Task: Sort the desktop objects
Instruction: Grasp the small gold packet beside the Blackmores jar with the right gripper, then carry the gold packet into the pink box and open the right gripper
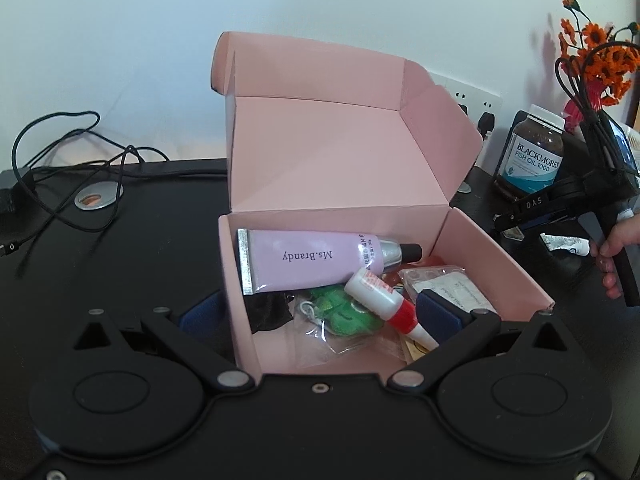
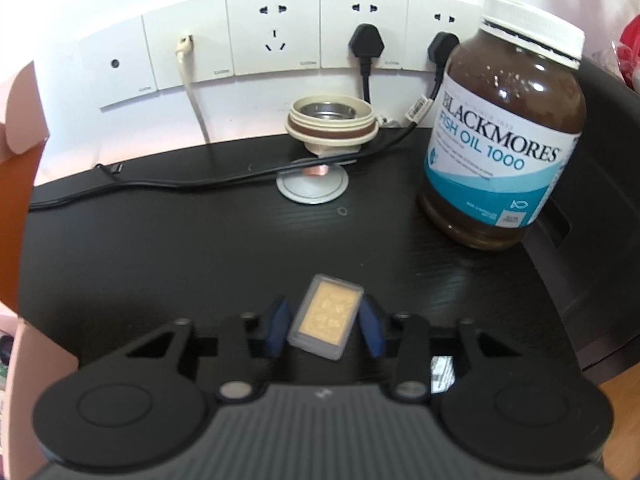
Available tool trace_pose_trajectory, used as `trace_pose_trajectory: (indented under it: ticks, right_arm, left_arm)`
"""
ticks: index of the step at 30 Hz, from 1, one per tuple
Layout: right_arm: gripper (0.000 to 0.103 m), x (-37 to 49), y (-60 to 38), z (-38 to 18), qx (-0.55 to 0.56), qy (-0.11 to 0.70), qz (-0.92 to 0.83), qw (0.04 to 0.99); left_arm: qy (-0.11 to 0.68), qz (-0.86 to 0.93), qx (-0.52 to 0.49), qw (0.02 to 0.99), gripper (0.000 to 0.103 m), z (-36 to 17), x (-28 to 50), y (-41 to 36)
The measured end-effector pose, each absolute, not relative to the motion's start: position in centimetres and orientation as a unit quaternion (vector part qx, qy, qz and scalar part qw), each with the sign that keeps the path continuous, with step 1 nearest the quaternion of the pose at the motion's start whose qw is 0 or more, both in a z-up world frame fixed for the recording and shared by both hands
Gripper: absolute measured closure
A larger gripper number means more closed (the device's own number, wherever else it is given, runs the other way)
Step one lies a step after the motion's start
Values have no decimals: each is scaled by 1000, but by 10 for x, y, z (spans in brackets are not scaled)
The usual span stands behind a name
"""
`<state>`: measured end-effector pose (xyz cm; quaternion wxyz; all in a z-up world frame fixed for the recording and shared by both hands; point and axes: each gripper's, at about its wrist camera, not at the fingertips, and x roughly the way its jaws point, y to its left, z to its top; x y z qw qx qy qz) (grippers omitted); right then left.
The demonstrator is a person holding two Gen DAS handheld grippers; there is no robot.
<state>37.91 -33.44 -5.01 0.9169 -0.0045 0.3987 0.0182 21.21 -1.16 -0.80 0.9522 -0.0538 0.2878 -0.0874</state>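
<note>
An open pink cardboard box (image 1: 500, 264) stands on the black desk with its lid up. Inside lie a lilac "Ms.Brandy" tube (image 1: 308, 260), a white and red glue bottle (image 1: 384, 300), a green toy in a clear bag (image 1: 344, 312) and flat packets (image 1: 448, 284). My left gripper (image 1: 318, 312) is open wide over the box's near corner, one blue pad (image 1: 200, 312) outside the left wall, the other (image 1: 436, 312) inside. In the right wrist view my right gripper (image 2: 325, 328) is shut on a small clear case with a gold card (image 2: 326, 320), both blue pads against its sides.
A brown fish oil bottle (image 2: 500, 128) stands at the right. A cup lid (image 2: 332, 120) sits on a round metal grommet (image 2: 312, 188) below wall sockets (image 2: 276, 32) with cables. Orange flowers (image 1: 600, 52) and a white packet (image 1: 564, 242) are at the right; a hand (image 1: 612, 256) holds the right gripper.
</note>
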Motion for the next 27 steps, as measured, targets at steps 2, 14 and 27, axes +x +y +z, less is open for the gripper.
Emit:
trace_pose_trajectory:
  ticks: [2, 14, 27]
  right_arm:
    - [69, 377, -335, -50, -2, 397, 17, 918]
    - [71, 348, -338, -42, 14, 364, 41, 930]
    - [71, 268, -280, 29, 10, 304, 211, 929]
  left_arm:
    - [285, -86, -48, 953, 0, -9, 212, -13]
    - [244, -59, -46, 967, 0, 4, 210, 4]
    - [193, 2, -111, 975, 0, 16, 208, 35]
